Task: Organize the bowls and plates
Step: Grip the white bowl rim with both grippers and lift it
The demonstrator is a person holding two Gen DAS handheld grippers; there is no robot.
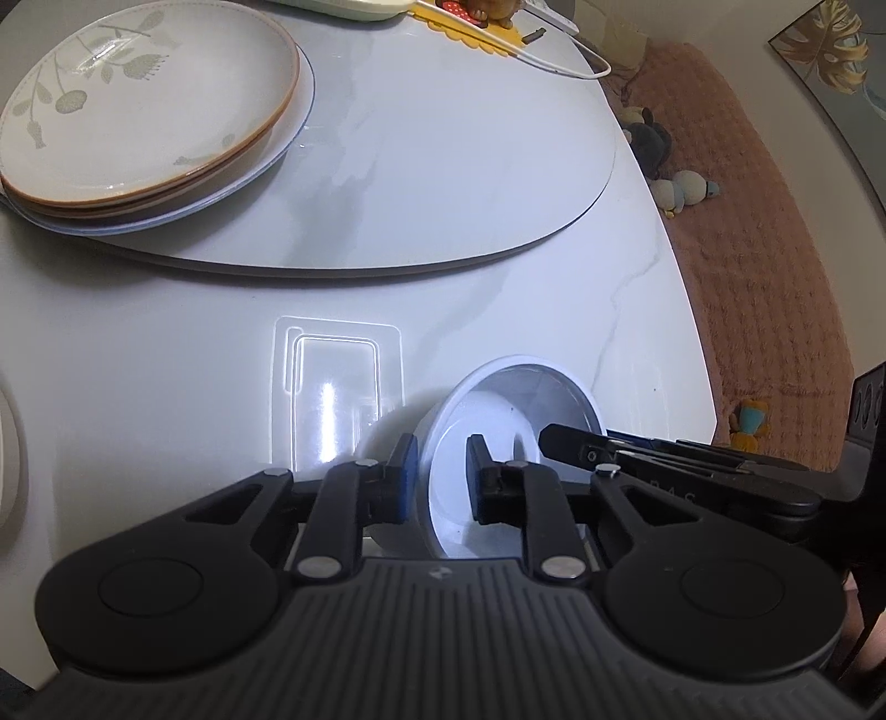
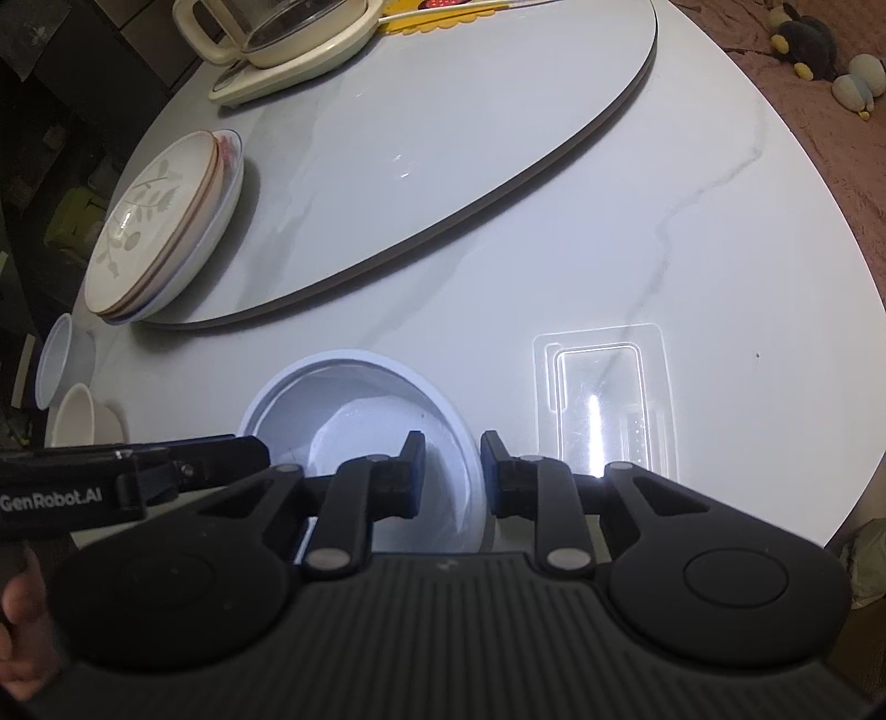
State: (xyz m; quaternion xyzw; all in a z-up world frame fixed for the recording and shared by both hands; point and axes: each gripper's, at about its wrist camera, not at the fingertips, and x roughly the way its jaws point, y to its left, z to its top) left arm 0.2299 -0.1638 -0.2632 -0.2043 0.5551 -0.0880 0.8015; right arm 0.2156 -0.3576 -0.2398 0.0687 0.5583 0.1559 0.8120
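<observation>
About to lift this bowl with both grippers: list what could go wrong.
1. The left gripper and right gripper each pinch only the thin rim of the white bowl; it may slip or tip.
2. The clear plastic tray lies right beside it and may get knocked.

Bowl (image 2: 360, 437) before turntable (image 2: 443, 166), plate stack (image 2: 160, 221) atop.

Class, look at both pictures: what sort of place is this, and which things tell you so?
Probably a home dining room: a round white marble-look table with a turntable, stacked leaf-patterned plates, and a cream electric cooking pot.
</observation>
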